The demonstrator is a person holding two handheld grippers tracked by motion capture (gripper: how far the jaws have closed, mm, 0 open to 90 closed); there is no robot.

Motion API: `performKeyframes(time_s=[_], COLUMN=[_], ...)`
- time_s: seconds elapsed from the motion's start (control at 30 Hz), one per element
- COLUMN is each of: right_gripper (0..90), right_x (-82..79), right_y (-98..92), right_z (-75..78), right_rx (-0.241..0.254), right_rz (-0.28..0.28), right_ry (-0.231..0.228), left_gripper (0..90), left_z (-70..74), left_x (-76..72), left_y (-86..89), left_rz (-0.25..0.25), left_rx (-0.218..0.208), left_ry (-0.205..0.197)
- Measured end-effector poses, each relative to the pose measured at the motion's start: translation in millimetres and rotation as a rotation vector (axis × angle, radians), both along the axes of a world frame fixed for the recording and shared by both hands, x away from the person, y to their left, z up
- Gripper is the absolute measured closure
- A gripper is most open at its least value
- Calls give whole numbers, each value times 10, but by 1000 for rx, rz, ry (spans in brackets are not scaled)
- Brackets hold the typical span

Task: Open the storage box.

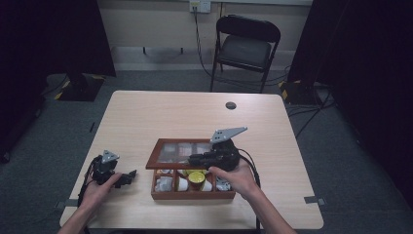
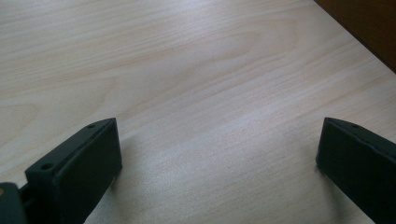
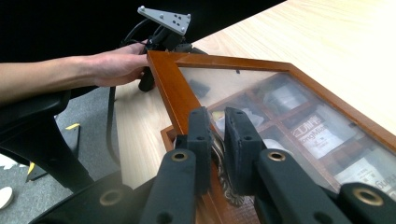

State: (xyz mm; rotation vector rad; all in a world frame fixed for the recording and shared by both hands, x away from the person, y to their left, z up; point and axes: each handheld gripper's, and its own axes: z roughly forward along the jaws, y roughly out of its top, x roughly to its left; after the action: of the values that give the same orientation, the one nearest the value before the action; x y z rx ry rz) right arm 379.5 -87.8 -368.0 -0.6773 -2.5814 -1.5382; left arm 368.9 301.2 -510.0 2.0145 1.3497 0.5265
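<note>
Two grippers are working at the pale wooden surface (image 1: 146,117). At lower centre of the high view, a wooden box (image 1: 192,194) is sitting with its glass-paned lid (image 1: 182,153) raised and tilting up and back. The right gripper (image 1: 195,159) is reaching leftward over the box; in the right gripper view (image 3: 215,144) its jaws are standing narrow, pinching an ornate metal latch (image 3: 223,173) on the lid's front frame. Beneath the glass, the compartments are holding small packets (image 3: 312,133); a yellow item (image 1: 196,178) is lying in the open box.

At lower left of the high view, the left gripper (image 1: 127,177) is resting on the surface, just beside the box. In the left gripper view (image 2: 219,154) its jaws are standing wide, holding nothing, over bare wood.
</note>
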Motion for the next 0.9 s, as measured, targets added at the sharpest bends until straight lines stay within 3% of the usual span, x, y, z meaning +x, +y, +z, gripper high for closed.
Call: performKeyframes(time_s=[0.9], right_gripper=[811], right_x=[155], right_y=[10], right_z=[173], right_rx=[-5], right_rz=[-9], right_ry=[35], left_gripper=[0], left_z=[0], left_x=[0], left_y=[3], left_rz=[1], left_rx=[3], left_ry=[-1])
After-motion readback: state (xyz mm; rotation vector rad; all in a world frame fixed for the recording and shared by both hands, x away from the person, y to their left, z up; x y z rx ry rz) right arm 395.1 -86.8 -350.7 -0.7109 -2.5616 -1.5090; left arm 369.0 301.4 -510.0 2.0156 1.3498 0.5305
